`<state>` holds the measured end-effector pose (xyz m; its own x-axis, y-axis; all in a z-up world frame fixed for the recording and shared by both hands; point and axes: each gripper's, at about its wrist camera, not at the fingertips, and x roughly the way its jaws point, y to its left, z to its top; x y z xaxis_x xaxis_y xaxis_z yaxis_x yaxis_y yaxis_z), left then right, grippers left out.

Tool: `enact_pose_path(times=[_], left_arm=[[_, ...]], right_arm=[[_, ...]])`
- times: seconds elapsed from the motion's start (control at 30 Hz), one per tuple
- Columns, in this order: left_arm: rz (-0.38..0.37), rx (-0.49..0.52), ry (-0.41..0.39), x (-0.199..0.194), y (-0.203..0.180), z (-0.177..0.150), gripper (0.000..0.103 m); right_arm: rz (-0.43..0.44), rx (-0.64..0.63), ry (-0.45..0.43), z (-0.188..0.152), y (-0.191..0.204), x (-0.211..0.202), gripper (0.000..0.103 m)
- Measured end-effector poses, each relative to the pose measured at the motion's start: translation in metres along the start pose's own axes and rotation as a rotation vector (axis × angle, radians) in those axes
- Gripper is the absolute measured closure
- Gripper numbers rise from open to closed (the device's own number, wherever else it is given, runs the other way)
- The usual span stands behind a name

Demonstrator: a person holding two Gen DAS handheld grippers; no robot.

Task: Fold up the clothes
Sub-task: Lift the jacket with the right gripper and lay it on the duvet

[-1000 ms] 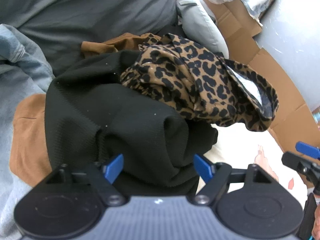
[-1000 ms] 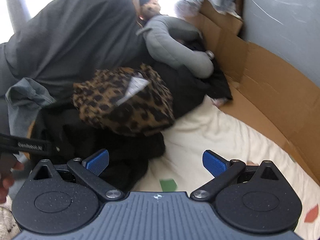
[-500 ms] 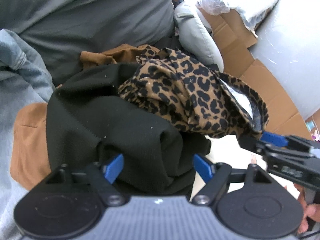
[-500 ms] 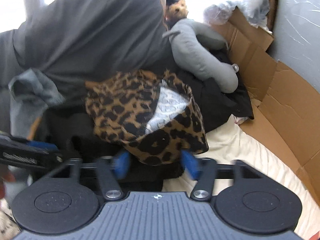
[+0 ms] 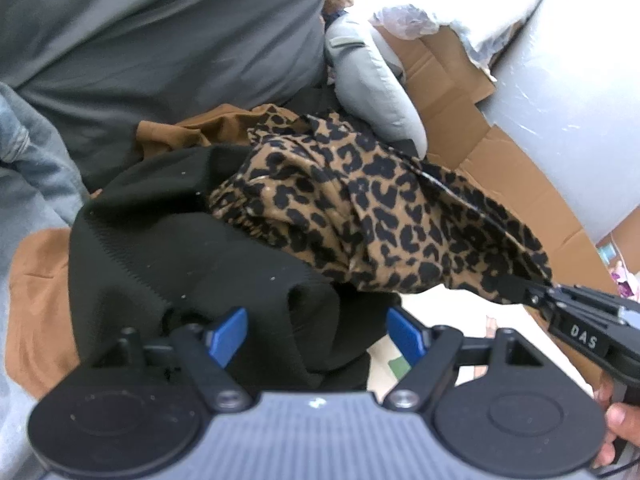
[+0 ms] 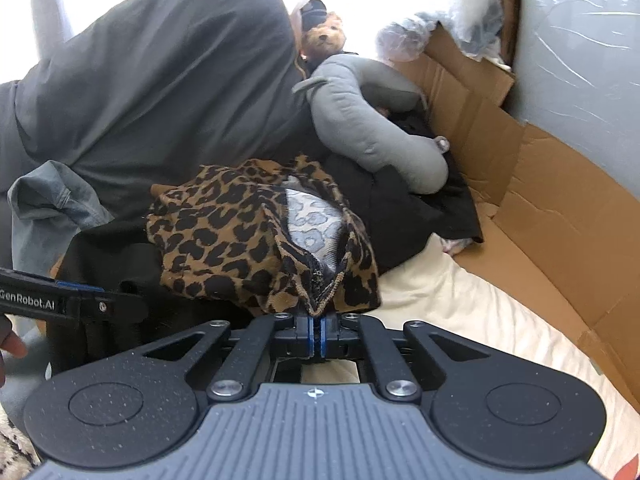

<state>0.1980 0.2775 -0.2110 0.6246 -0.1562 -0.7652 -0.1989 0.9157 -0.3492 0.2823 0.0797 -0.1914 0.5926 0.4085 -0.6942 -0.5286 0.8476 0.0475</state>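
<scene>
A leopard-print garment (image 5: 380,216) (image 6: 240,248) lies crumpled on top of a black knit garment (image 5: 180,248) in a heap of clothes. My right gripper (image 6: 316,326) is shut on the near edge of the leopard garment; from the left wrist view it reaches in from the right (image 5: 528,294). My left gripper (image 5: 316,336) is open, its blue pads on either side of a fold of the black garment without pinching it. A brown garment (image 5: 36,304) lies under the black one.
A large grey cushion (image 6: 168,72) rises behind the heap, with a grey neck pillow (image 6: 372,128) and a teddy bear (image 6: 322,38) to the right. Cardboard (image 6: 540,200) lines the right side. Denim (image 5: 24,168) lies left. Cream bedding (image 6: 460,308) spreads in front.
My right gripper moved up to the leopard garment and shut on its near edge. My left gripper stayed open over the black garment, barely moving.
</scene>
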Motion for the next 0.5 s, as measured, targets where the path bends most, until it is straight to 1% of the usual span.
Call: enact_pose_path(times=[0.2,0.33,0.5], left_arm=[[-0.019,0.018,0.010,0.004,-0.011,-0.004,0.022],[-0.031,0.030,0.017,0.007,-0.018,-0.007,0.022],[-0.047,0.046,0.026,0.011,-0.027,-0.011,0.021]], right_arm=[[-0.016,0.037,0.014,-0.010,-0.016,-0.016,0.103],[-0.032,0.083,0.032,-0.018,-0.035,-0.029,0.103],[-0.056,0.106,0.068,-0.032,-0.060,-0.049,0.103]])
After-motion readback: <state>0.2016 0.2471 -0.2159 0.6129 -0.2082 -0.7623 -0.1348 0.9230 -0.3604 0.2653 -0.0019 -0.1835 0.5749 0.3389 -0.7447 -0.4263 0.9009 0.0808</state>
